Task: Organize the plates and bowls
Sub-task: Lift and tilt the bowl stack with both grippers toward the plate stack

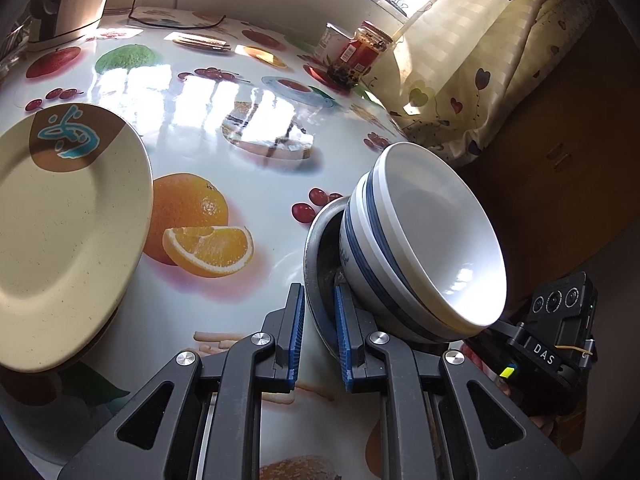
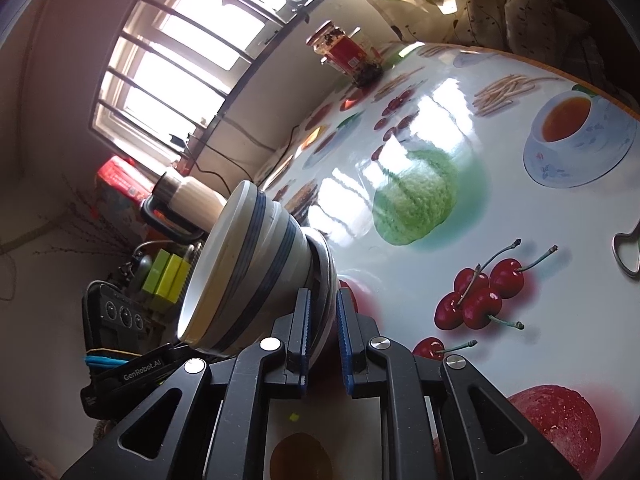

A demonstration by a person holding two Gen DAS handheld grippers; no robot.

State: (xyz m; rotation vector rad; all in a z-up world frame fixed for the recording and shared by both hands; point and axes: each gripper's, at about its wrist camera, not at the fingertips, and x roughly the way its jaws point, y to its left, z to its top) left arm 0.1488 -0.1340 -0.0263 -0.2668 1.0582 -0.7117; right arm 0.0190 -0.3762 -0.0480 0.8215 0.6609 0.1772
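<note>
together, both sets of tongs grip 1 steel bowl by its rim, from opposite sides. in the left wrist view the left tongs stand narrow, blue pads pinching the rim of the steel bowl at about 6 o'clock of that bowl. nested inside it are 2 white bowls with blue stripes, the whole stack tipped so the openings face 4 o'clock. the right tongs' camera body shows at 4 o'clock of the stack. a beige plate with a brown patch and a blue mark sits at 9 o'clock, on the fruit-print worktop. a red-labelled jar stands at 1 o'clock near the curtain.

in the right wrist view the right tongs are likewise narrow, clamped on the steel bowl's rim, the striped bowls opening toward 8 o'clock. a kettle lies at 10 o'clock beyond them.
</note>
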